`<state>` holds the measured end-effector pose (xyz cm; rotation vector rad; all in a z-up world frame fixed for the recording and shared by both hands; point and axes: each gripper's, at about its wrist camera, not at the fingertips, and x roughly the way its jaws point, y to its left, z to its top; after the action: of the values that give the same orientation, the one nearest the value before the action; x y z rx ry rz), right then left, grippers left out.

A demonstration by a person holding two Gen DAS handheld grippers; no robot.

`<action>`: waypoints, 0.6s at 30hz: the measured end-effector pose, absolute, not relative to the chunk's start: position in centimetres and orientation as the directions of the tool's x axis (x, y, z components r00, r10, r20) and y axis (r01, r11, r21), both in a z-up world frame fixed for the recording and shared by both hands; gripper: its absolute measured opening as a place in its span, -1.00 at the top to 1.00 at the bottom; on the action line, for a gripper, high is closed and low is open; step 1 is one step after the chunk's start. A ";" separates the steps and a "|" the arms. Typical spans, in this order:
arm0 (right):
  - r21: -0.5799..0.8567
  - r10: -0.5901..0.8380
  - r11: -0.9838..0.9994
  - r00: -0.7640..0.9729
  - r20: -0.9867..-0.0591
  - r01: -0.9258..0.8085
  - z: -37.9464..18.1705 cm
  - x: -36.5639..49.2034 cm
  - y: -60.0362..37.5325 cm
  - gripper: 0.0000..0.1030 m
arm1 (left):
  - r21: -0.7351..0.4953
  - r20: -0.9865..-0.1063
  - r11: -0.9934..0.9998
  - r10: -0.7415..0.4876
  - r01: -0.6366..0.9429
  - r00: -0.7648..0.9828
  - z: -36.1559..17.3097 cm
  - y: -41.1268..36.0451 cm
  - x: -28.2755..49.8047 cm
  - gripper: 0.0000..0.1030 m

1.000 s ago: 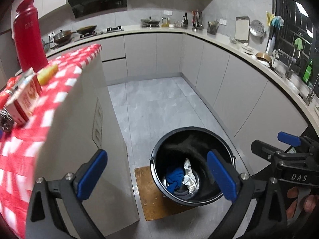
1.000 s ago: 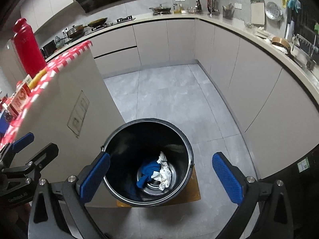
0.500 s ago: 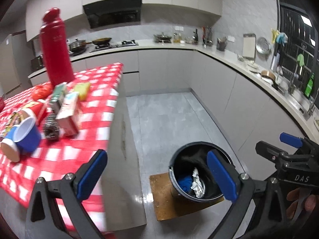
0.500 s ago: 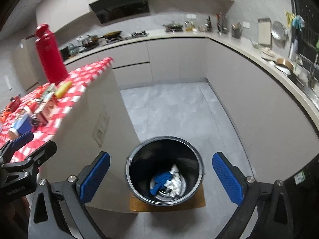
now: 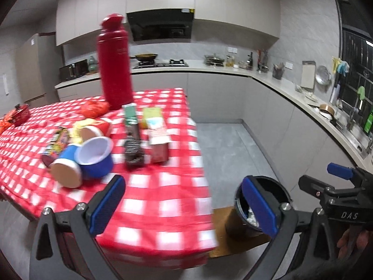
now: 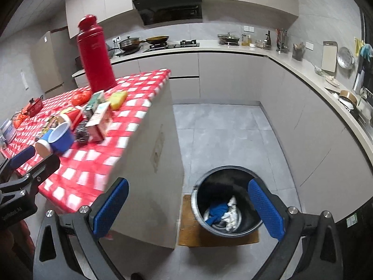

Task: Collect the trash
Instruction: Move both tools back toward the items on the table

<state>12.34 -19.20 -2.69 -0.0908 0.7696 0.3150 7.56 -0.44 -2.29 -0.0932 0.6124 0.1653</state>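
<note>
Red-and-white checked cloth is now filling the left wrist view: a second ago this camera was looking down into the bin, and I am now swinging it up over the table [image 5: 163, 200]. I judge this to mean the last drop is finished and I am lining up the next pick. The left gripper [image 5: 181, 205] is spread wide and carrying nothing. The remaining trash is lying in a cluster near the table's end: a blue cup [image 5: 94, 156] on its side with its mouth towards the camera, a paper cup [image 5: 66, 176] beside it, a dark packet [image 5: 132, 137] and a carton [image 5: 157, 137], both with their long axes running away from the camera. A red flask [image 5: 114, 63] is standing upright behind them. The black bin [image 5: 237, 219] is sitting on the floor, lower right.

In the right wrist view, the right gripper [image 6: 186, 212] is likewise spread and empty, hovering above the bin [image 6: 200, 210], which is holding blue and white scraps [image 6: 221, 212]. The table cluster [image 6: 77, 121] is lying well apart, upper left.
</note>
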 end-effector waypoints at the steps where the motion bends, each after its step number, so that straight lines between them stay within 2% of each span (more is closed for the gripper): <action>1: 0.030 0.245 0.949 0.675 -0.696 -0.314 -2.6 12.1 -18.6 -1.00 | -0.041 -0.577 0.981 0.131 -0.189 0.806 -2.2 0.6 7.1 -0.96; 15: 0.021 0.330 0.902 0.655 -0.680 -0.432 -2.1 8.9 -5.9 -1.00 | -0.085 -0.566 0.939 0.230 -0.334 0.791 -3.1 13.9 2.2 -0.96; 18: 0.030 0.340 0.899 0.653 -0.676 -0.437 -2.3 9.2 -4.0 -1.00 | -0.086 -0.589 0.931 0.240 -0.356 0.771 -4.0 15.9 2.8 -0.96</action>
<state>9.18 -4.04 -2.32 -0.1403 0.7368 0.4429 2.80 15.95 -3.96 -0.1973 0.6095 0.3253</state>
